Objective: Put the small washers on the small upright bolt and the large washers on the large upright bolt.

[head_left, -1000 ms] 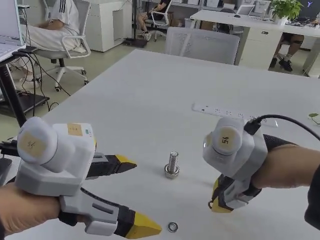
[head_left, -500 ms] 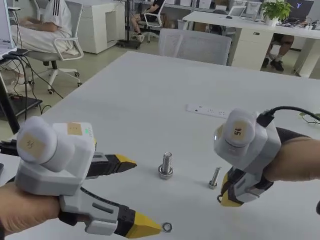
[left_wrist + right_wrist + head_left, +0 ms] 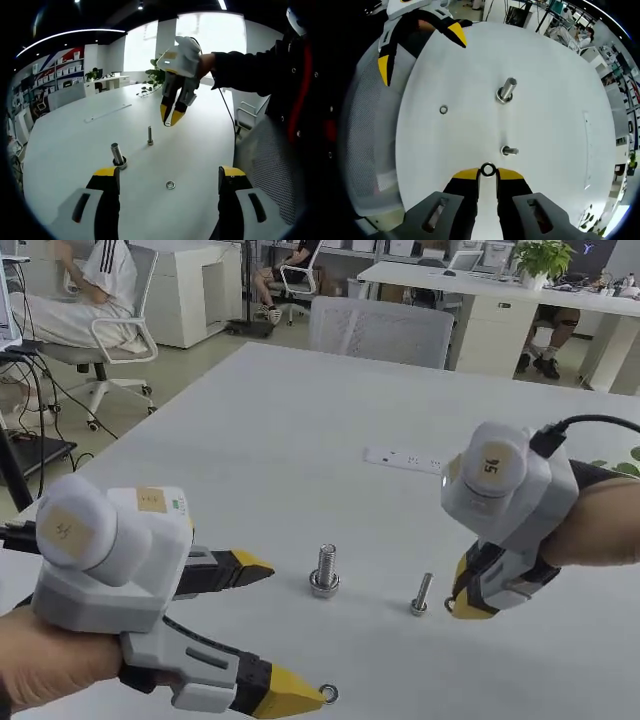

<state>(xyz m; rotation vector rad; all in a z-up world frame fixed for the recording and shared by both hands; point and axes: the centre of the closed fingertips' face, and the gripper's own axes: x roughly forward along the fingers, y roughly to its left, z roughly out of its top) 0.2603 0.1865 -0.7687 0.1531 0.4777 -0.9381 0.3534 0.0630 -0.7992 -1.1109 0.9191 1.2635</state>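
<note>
In the head view, your right gripper's (image 3: 463, 607) body hides most of its own jaws, so the held washer (image 3: 488, 169) is a mere sliver there. In the right gripper view, the jaw tips cover its sides; small or large, you cannot tell. On the counter (image 3: 300, 440), the loose washer (image 3: 329, 694) is partly covered by your left gripper's (image 3: 288, 635) lower jaw.

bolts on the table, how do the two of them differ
The large bolt is thicker and taller than the small bolt. The small bolt stands close to the right gripper, whose fingers pinch a washer beside it; the large bolt stands farther off, toward the left gripper. Both stand upright on the white table.
</note>
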